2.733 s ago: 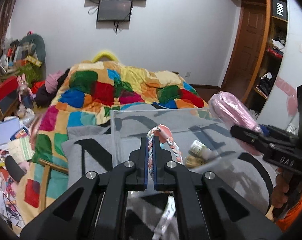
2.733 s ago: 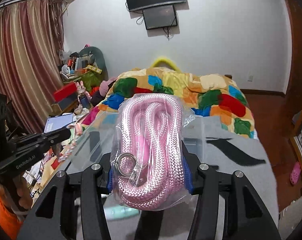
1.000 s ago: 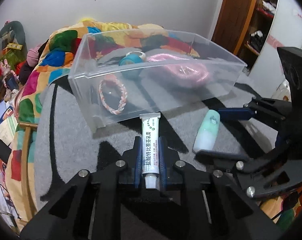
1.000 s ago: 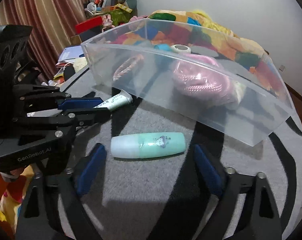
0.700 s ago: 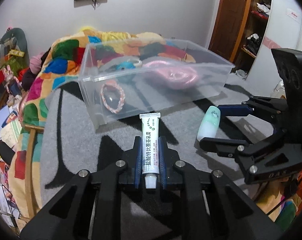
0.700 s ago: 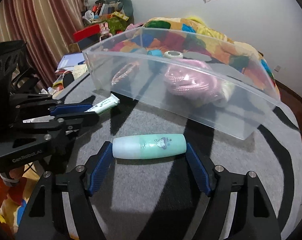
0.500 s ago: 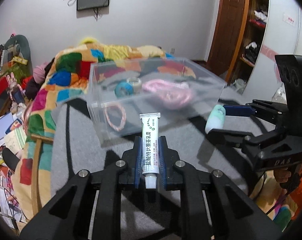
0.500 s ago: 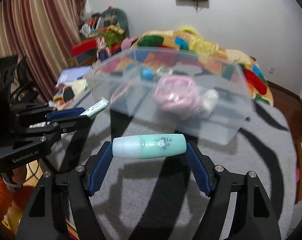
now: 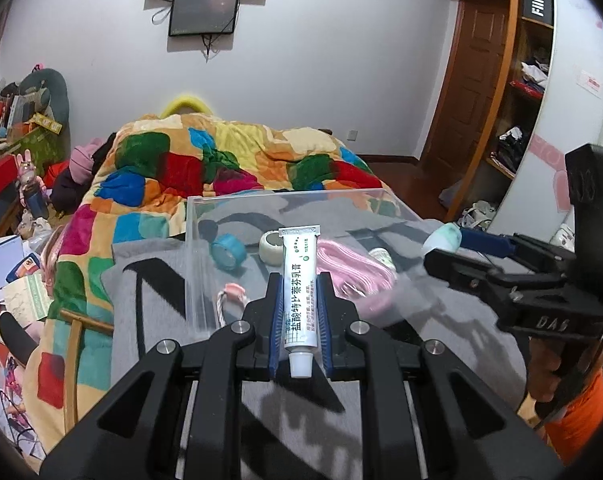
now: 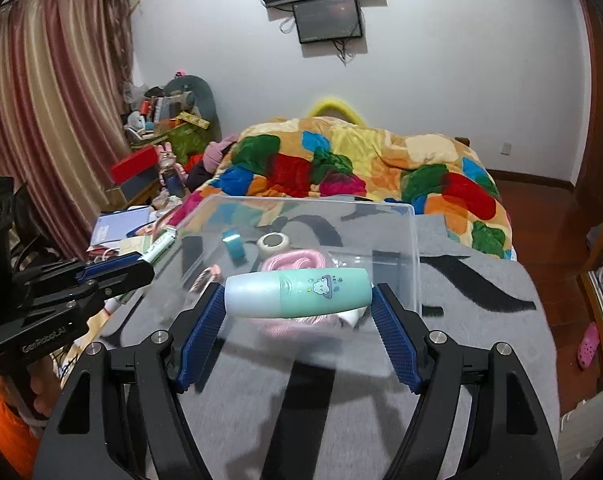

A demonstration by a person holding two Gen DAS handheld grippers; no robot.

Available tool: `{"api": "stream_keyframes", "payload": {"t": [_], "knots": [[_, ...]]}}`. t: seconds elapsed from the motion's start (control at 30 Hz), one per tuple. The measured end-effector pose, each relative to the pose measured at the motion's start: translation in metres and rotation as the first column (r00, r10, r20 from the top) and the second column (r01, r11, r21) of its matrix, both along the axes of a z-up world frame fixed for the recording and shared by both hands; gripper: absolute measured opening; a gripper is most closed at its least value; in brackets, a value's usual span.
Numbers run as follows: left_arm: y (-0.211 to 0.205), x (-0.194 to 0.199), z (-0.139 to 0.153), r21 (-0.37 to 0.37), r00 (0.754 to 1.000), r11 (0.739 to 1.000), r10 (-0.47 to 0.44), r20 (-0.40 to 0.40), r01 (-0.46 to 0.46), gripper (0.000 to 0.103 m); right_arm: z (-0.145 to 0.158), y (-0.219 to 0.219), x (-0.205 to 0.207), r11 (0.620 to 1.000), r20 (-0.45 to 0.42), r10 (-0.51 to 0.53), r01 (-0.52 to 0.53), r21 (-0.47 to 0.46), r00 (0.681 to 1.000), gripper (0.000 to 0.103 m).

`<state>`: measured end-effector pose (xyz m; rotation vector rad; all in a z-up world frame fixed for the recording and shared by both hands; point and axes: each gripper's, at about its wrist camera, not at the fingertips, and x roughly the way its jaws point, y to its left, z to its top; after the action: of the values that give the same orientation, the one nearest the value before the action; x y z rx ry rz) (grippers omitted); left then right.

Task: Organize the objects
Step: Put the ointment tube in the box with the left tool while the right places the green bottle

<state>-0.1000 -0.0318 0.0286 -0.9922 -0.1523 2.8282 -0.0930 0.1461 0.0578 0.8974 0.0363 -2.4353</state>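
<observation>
— What is the left gripper point(image 9: 300, 322) carrying?
— It is clamping a white ointment tube point(image 9: 300, 298), nozzle toward the camera; the clear bin point(image 9: 237, 216) is sitting at twelve o'clock.
— And the right gripper point(image 10: 297, 322)?
— It is pinching a green bottle point(image 10: 298, 293) crosswise, level, above the bin's near wall.

light: even, indoor | shadows: soft | edges: fisheye-warped, dark vignette | blur: slight motion smear

Left gripper point(image 9: 300, 312) raised, jaws closed narrow, clamping a white tube point(image 9: 300, 292) lengthwise between the pads. Right gripper point(image 10: 297, 324) raised alongside, jaws spread wide, gripping a green bottle point(image 10: 297, 293) crosswise, end to end.
</observation>
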Motion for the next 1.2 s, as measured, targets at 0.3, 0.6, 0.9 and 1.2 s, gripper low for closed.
{"api": "stream_keyframes", "payload": {"t": [0.3,0.6,0.9,1.2], "knots": [[-0.004,-0.045,-0.029,0.005,0.994,1.000,0.006,0.106,-0.006,0.015,-0.029,-0.022,-0.040,0.998,0.082,-0.010,0.005,0.066,0.997,0.071],[0.007,-0.046,-0.034,-0.022,0.993,1.000,-0.015,0.113,0.017,0.019,-0.038,-0.026,-0.048,0.997,0.107,-0.004,-0.005,0.083,0.994,0.074],[0.008,-0.015,-0.008,-0.024,1.000,1.000,0.005,0.022,-0.005,0.032,-0.017,-0.014,-0.021,0.997,0.042,0.032,-0.035,0.064,0.999,0.079],[0.012,0.030,0.010,-0.023,0.996,0.999,0.035,-0.082,-0.037,0.078,0.015,0.016,0.029,1.000,-0.090,0.029,-0.029,-0.001,0.996,0.093]]}}
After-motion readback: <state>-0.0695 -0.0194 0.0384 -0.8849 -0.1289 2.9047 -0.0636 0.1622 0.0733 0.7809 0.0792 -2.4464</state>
